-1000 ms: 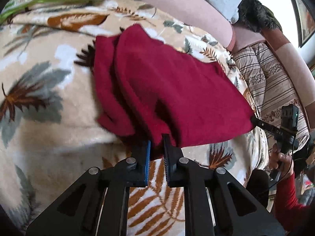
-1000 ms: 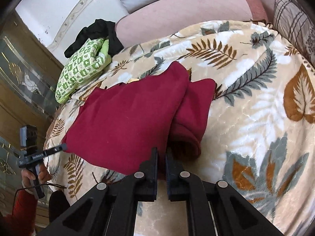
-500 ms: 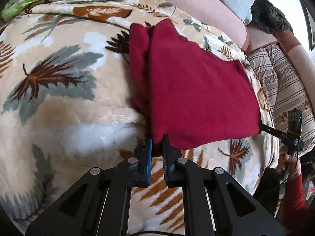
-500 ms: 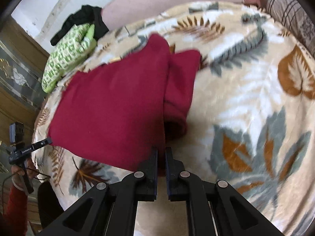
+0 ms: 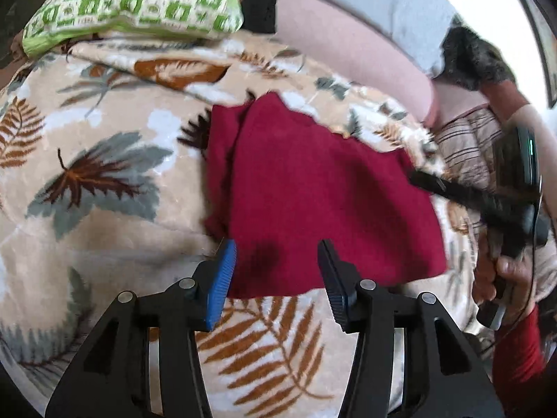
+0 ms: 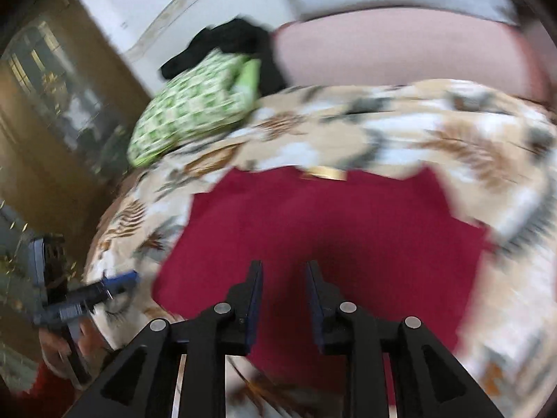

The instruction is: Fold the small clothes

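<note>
While the dark-red knit garment (image 5: 323,205) lay folded flat on the beige leaf-print plush blanket (image 5: 104,188), the left gripper (image 5: 276,264) hovered at its 6 o'clock edge with jaws apart; they had just been opening, and the cloth's hem sat between the blue-padded fingers (image 5: 222,271) without being pinched. A doubled-over strip of the garment ran along its 9 o'clock side. In the blurred right wrist view, the right gripper (image 6: 282,285) was over the garment (image 6: 330,230), jaws slightly apart and just opened, nothing clamped. A green-and-white patterned cushion (image 5: 139,3) sat at 11 o'clock on the blanket, black cloth (image 6: 229,48) behind it at 12. The right gripper also showed in the left view at 3 o'clock, held by a hand (image 5: 501,271) in a red sleeve (image 5: 518,351).
</note>
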`<state>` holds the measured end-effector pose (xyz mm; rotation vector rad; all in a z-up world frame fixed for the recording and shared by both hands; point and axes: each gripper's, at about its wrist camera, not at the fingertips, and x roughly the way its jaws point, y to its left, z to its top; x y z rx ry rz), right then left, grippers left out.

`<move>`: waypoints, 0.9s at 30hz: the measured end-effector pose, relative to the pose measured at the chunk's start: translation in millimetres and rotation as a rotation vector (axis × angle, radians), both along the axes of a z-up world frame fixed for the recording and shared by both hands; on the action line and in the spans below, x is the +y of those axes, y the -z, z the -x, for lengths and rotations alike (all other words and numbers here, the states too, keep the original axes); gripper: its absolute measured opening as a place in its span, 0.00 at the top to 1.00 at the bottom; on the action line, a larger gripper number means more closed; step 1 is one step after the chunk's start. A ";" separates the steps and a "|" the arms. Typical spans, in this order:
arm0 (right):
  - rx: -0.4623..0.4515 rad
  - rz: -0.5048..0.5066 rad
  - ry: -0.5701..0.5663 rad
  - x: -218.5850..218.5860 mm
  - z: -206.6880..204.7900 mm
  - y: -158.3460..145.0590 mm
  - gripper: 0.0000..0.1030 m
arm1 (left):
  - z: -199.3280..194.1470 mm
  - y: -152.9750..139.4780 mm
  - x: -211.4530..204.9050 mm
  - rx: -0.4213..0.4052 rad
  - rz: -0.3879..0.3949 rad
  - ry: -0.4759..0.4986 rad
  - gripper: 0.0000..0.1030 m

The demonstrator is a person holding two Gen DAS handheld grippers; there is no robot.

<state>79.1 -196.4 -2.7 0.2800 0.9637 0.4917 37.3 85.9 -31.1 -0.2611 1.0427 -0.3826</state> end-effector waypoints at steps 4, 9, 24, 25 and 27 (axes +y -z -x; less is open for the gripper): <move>0.021 0.073 -0.073 70.5 -49.8 20.0 0.77 | -10.9 22.6 0.3 0.031 -0.026 -0.070 0.53; 0.033 0.123 -0.133 126.8 -97.5 40.5 0.77 | -20.0 49.1 9.2 0.078 0.036 -0.107 0.53; 0.198 0.088 -0.137 167.3 -128.2 52.7 0.33 | -17.3 54.6 23.6 0.076 0.142 -0.147 0.51; 0.210 0.104 -0.157 177.9 -128.6 54.9 0.33 | -16.2 54.4 24.7 0.077 0.146 -0.149 0.51; 0.210 0.161 -0.202 199.0 -127.5 58.5 0.33 | -12.4 54.6 27.2 0.078 0.151 -0.152 0.51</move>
